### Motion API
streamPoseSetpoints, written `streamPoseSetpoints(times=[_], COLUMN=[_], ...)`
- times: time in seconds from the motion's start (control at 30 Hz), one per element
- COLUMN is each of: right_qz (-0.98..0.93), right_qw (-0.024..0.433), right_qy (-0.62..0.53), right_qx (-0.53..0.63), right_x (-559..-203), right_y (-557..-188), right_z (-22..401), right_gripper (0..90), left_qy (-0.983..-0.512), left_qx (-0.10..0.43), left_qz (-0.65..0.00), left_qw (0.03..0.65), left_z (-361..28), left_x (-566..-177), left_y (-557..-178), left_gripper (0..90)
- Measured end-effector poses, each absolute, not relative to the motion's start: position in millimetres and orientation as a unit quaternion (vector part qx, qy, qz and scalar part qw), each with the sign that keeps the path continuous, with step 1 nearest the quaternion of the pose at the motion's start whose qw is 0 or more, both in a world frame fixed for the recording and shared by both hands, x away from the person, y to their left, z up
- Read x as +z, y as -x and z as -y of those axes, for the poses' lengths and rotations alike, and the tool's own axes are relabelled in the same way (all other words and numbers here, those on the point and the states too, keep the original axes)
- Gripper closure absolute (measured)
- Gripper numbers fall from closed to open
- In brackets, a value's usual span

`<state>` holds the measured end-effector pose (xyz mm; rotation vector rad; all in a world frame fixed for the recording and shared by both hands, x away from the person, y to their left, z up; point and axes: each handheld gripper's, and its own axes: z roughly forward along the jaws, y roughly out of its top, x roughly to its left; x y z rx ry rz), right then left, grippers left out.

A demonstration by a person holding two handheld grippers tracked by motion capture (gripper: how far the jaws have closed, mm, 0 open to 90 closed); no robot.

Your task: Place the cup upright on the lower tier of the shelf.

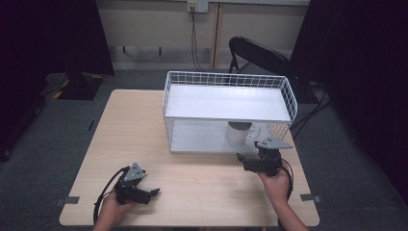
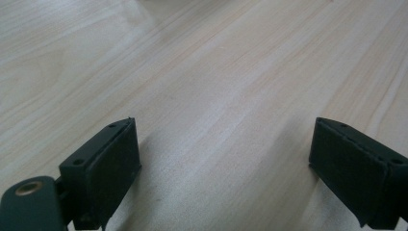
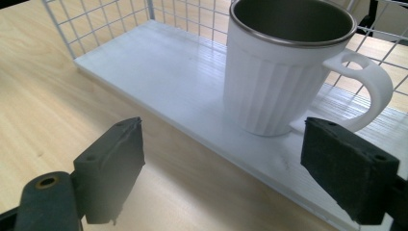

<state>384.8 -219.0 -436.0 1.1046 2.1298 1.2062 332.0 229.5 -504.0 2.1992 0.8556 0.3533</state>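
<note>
From above, a white mug (image 1: 239,133) stands upright on the lower shelf of a wire rack (image 1: 226,111), near the table's (image 1: 144,130) right edge. The right gripper (image 1: 242,161) sits just before it, jaws wide and empty. The left gripper (image 1: 155,193), near the front left corner, is also wide.

In the left gripper view, the left gripper (image 2: 223,163) spans bare table (image 2: 202,72).

In the right gripper view, the ribbed mug (image 3: 284,67) has a steel rim, mouth up, handle pointing right; the right gripper (image 3: 221,166) gapes short of it.

From here I see grey carpet (image 1: 144,79) around the pale wooden table (image 1: 144,125); a black folding chair (image 1: 257,53) stands behind it; dark curtains (image 1: 356,62) hang at both sides. A cream wall (image 1: 154,21) runs along the back; a cable (image 1: 195,43) drops from its socket (image 1: 197,5).
</note>
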Motion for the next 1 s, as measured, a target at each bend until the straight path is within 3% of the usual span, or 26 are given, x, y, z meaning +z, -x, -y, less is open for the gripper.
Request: streamPoseSetpoints(times=[1.0], right_qz=[-0.815], right_qw=[0.192], right_qy=[-0.357], right_qx=[0.414], right_x=[-461.6], right_y=[-357.8], right_z=[258.0], right_gripper=[14.0], left_qy=[-0.856], left_qx=[0.138], left_qz=[-0.334], left_qw=[0.369], left_z=[-229.5], left_x=[-504.0], left_y=[-331.9], left_gripper=[9.7])
